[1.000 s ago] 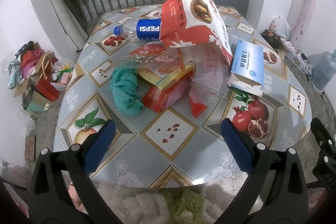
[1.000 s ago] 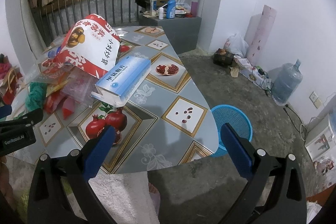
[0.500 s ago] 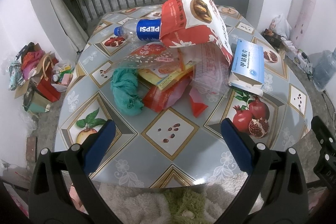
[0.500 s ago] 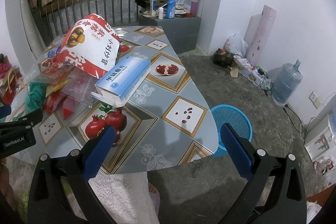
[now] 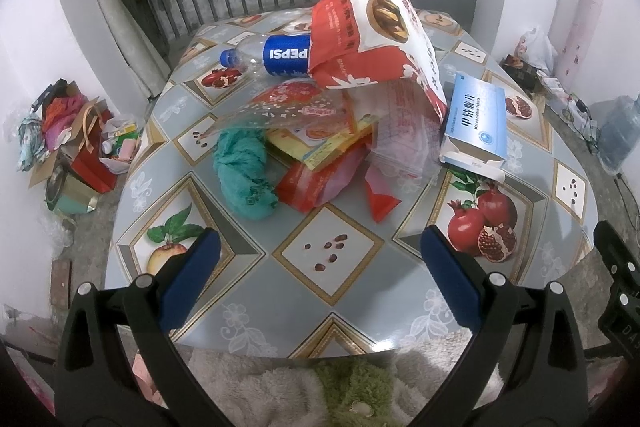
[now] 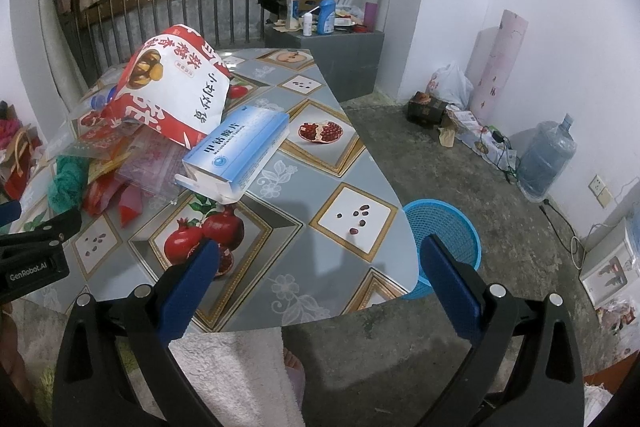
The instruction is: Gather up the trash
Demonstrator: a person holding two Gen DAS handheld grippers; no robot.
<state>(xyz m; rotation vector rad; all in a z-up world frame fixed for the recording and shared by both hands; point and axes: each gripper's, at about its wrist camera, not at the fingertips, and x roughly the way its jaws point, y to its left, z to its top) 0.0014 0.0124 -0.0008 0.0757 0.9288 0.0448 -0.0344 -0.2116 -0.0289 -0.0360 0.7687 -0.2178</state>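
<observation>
Trash pile [image 5: 332, 115] sits mid-table [image 5: 328, 287], nothing shifted in the last sec; blue basket [image 6: 444, 227] on floor just past table's edge. Left gripper [image 5: 320, 267] & right gripper [image 6: 320, 267] both wide apart, empty, short of pile — collecting not begun.

red snack bag [image 5: 372, 39] hides the pepsi bottle's [image 5: 276, 57] base; table [image 6: 360, 163] partly covers blue basket [image 6: 448, 227].

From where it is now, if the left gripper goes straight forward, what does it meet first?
Probably the red snack wrapper at the near edge of the trash pile; only bare tabletop lies before it. The left gripper is open. Depth is uncertain.
</observation>
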